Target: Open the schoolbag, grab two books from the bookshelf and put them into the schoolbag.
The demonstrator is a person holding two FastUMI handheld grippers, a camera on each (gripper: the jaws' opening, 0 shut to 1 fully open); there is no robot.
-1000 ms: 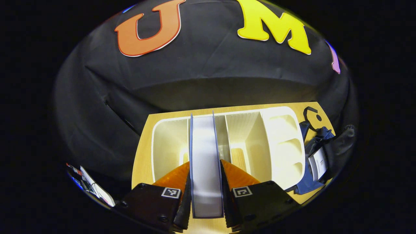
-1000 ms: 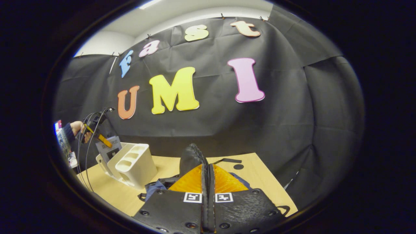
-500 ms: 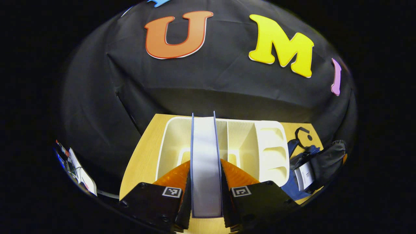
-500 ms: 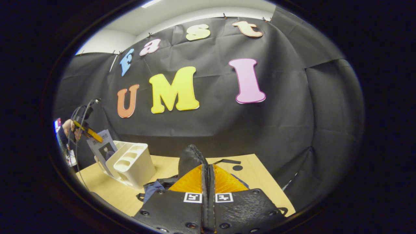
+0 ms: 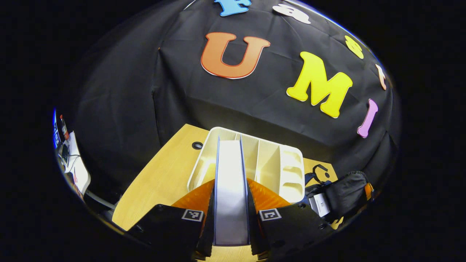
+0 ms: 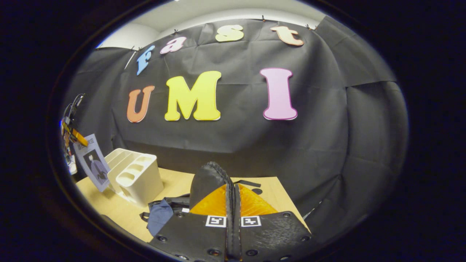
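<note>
In the left gripper view, the left gripper (image 5: 230, 218) is pinching a book (image 5: 230, 189) edge-on: both orange fingers (image 5: 196, 198) are pressing against its blue covers, with the pale page block standing upright between them and running toward 12 o'clock. Just past the book's far end, the cream bookshelf (image 5: 271, 167) is sitting on the wooden counter (image 5: 164, 182), its open slots facing up. At about 3 o'clock from the fingers, the dark schoolbag (image 5: 344, 194) is lying on the counter just beside the bookshelf, with a white tag showing at its near side.

In the right gripper view, the right gripper (image 6: 233, 203) is clamping a black padded flap of the schoolbag (image 6: 208, 180), its fingers (image 6: 213, 202) pressing together on the stitched edge, which is rising toward 12 o'clock. A blue part of the bag is sagging at 9 o'clock from the fingers. Farther out toward 10 o'clock, the bookshelf (image 6: 136, 176) is standing on the counter (image 6: 109, 209), and beyond it the book (image 6: 91, 165) is hanging tilted above the counter, apart from the shelf, under the left gripper (image 6: 71, 133).
</note>
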